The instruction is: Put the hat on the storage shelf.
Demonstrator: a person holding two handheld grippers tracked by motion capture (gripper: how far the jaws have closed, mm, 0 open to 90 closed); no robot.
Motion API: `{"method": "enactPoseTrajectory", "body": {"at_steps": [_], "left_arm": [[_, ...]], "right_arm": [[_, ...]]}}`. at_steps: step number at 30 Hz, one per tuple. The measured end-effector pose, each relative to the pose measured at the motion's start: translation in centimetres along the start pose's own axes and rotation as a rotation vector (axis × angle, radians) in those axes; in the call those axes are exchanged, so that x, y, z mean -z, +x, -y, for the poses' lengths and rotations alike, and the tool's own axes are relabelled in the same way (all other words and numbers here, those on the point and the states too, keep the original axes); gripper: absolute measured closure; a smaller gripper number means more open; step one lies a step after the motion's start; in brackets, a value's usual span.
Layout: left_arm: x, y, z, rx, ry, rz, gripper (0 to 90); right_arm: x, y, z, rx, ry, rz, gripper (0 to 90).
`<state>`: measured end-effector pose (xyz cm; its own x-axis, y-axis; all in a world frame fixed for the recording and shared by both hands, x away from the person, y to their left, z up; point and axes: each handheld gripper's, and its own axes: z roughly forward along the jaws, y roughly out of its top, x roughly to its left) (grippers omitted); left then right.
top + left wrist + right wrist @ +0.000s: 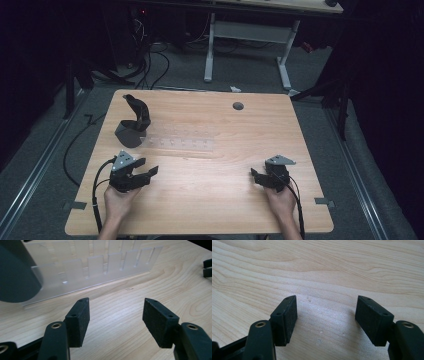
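Because it looks like thin clear acrylic, the slotted rack should be light, stiff, slippery and easily scratched; its end or top edge seems the best hold. It lies mid-table, its long axis running left-right, touching the black stand. The left gripper, nearby, and the right gripper, well apart, both gape empty.

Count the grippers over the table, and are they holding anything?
2. The left gripper sits near the table's front-left, just short of the clear slotted rack; the right gripper front-right. Both open, empty.
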<state>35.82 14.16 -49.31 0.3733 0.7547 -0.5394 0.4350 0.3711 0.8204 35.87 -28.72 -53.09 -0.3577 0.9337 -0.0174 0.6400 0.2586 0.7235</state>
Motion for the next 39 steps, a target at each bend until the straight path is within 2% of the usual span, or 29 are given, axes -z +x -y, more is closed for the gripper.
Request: {"method": "enactPoseTrajectory", "body": {"at_steps": [4, 13, 22, 32, 39], "left_arm": [[-0.4, -0.4, 0.5, -0.012, 0.024, 0.009, 39.2], [-1.5, -1.1, 1.4, -0.013, 0.049, 0.025, 39.2], [-2.9, -1.4, 2.8, -0.077, 0.071, 0.008, 39.3], [-4.1, -1.5, 3.7, -0.09, 0.078, -0.002, 39.5], [-4.7, -1.5, 4.2, -0.114, 0.084, -0.012, 39.5]], "right_arm": [[0.0, 0.0, 0.0, 0.0, 0.0, 0.0, 34.5], [0.0, 0.0, 0.0, -0.001, 0.0, 0.0, 34.4], [0.0, 0.0, 0.0, -0.001, 0.0, 0.0, 34.4], [0.0, 0.0, 0.0, 0.0, 0.0, 0.0, 34.4], [0.0, 0.0, 0.0, 0.0, 0.0, 0.0, 34.4]]}}
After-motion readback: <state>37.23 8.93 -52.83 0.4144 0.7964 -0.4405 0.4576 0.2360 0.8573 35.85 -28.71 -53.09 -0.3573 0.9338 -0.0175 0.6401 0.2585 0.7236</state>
